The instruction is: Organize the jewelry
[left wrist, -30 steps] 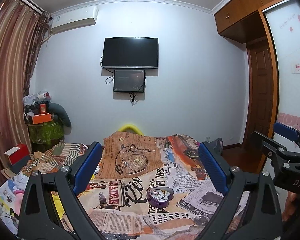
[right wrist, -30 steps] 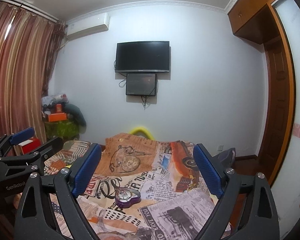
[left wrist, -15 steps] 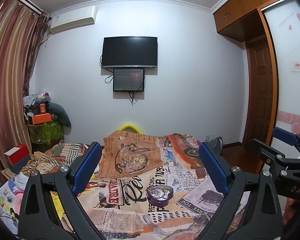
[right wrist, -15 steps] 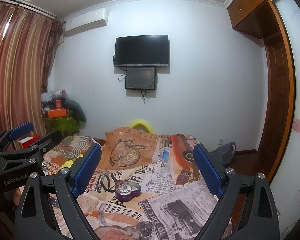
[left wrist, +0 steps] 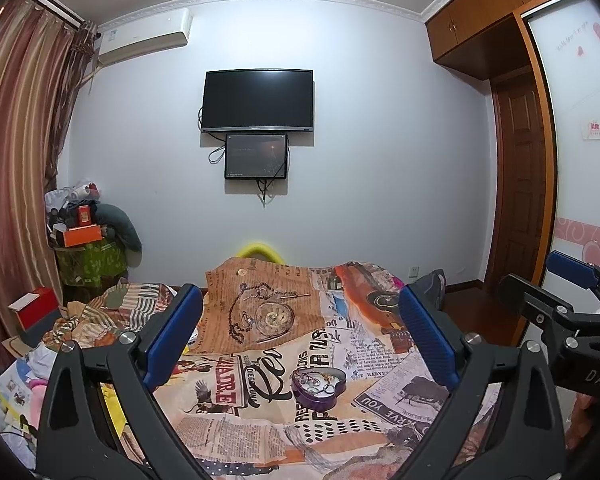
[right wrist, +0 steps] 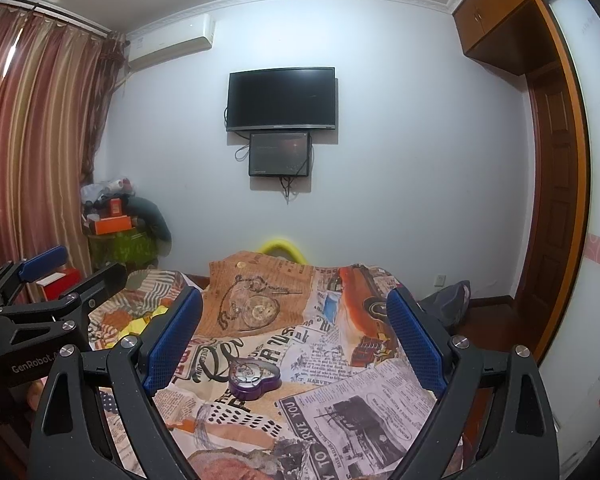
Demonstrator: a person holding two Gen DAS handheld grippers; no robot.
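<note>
A purple heart-shaped tin (left wrist: 318, 386) lies on the bed's newspaper-print cover (left wrist: 236, 420), with small silvery pieces showing in its open top. My left gripper (left wrist: 302, 340) stands open above and short of it, nothing between its blue pads (left wrist: 176, 340). In the right wrist view the same tin (right wrist: 254, 376) lies ahead, left of centre, and my right gripper (right wrist: 296, 338) is open and empty too. Each gripper shows in the other's view: the right gripper (left wrist: 572, 304) at the right edge, the left gripper (right wrist: 40, 296) at the left edge.
The bed runs ahead to a white wall with a TV (left wrist: 258, 100). Clutter lies along the bed's left side: a red box (left wrist: 34, 308) and a piled green stand (left wrist: 90, 256) by the curtain. A wooden door (left wrist: 520, 200) and dark floor are on the right.
</note>
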